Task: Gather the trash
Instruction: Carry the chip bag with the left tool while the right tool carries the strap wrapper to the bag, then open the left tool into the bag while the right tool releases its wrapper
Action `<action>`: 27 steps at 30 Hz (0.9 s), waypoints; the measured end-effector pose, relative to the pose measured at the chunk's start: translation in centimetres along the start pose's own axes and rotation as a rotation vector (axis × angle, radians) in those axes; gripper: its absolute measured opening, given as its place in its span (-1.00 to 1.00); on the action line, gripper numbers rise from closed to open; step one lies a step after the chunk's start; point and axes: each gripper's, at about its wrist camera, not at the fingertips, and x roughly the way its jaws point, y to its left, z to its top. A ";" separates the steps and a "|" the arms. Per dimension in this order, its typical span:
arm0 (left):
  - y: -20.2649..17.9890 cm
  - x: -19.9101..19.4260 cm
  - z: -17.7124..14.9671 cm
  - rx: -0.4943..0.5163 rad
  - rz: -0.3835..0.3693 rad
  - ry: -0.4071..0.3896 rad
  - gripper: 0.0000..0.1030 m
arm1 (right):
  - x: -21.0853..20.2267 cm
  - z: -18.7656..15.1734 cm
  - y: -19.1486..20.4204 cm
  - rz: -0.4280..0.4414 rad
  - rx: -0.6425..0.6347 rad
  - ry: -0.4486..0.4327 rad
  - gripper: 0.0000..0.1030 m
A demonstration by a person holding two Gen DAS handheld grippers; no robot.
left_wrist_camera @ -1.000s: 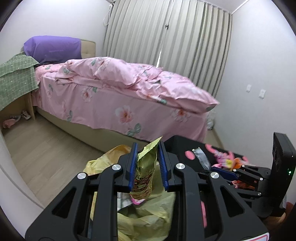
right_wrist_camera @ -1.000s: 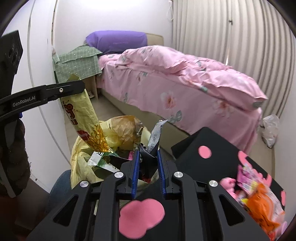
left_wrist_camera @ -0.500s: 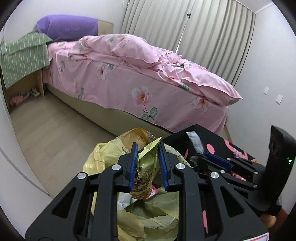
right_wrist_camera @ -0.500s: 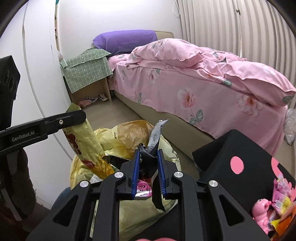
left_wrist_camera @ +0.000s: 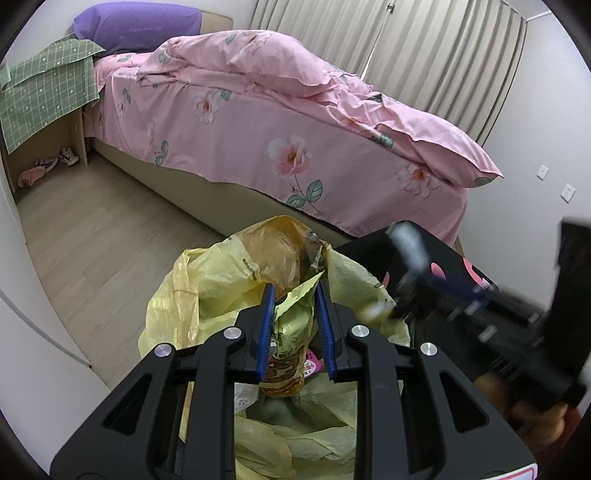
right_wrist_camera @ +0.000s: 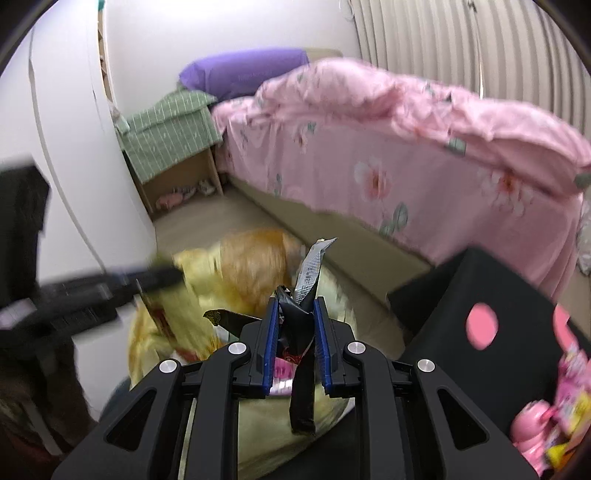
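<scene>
Bedroom, pink floral bed (left_wrist_camera: 295,147) along the far side, bare wood floor (left_wrist_camera: 92,240) to its left. Left hand-held gripper (left_wrist_camera: 293,328) pinches a green-gold snack wrapper (left_wrist_camera: 291,339), long axis upright, over the open yellow trash bag (left_wrist_camera: 207,280). Right hand-held gripper (right_wrist_camera: 294,339) clamps a black-and-silver wrapper (right_wrist_camera: 304,306), also upright, silver tip up, w/ its lower end dangling below the pads. Bag contents partly hidden; black worktop (right_wrist_camera: 461,295) corner beside the bag.

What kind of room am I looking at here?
Most likely a bedroom: a bed with a pink flowered cover and a purple pillow, long curtains behind it, and a small bedside shelf under a green checked cloth.
</scene>
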 end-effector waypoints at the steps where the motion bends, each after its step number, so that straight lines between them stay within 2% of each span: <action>1: 0.2 0.0 0.0 -0.006 -0.001 0.000 -0.59 | -0.6 0.8 -0.1 -0.002 0.004 -0.025 -0.64; 6: 0.4 -0.5 0.0 -0.024 -0.010 -0.004 -0.59 | -2.0 3.1 -0.6 0.041 0.047 -0.087 -0.64; 14: 0.2 -0.8 0.0 -0.033 -0.033 -0.004 -0.58 | 1.0 -0.5 -0.7 0.065 0.076 0.024 -0.63; 16: 0.3 -0.8 0.2 -0.046 -0.063 0.007 -0.44 | 1.8 -1.2 -0.9 0.071 0.085 0.063 -0.53; 17: 0.3 -0.8 0.4 -0.051 -0.083 0.011 -0.21 | 2.1 -1.5 -0.9 0.073 0.086 0.085 -0.45; 18: 0.2 -0.9 0.6 -0.053 -0.096 0.004 -0.03 | 2.4 -1.8 -0.8 0.072 0.081 0.107 -0.26; 20: 0.0 -1.3 0.8 -0.044 -0.091 -0.015 0.10 | 2.4 -2.3 -0.6 0.065 0.060 0.119 -0.20; 24: -0.8 -2.0 1.3 -0.016 -0.055 -0.035 0.16 | 0.6 -2.8 -0.9 0.026 0.049 0.110 -0.20; 27: -1.8 -2.9 1.5 -0.005 -0.057 -0.058 0.21 | -1.8 -3.4 -2.0 0.007 0.075 0.093 -0.20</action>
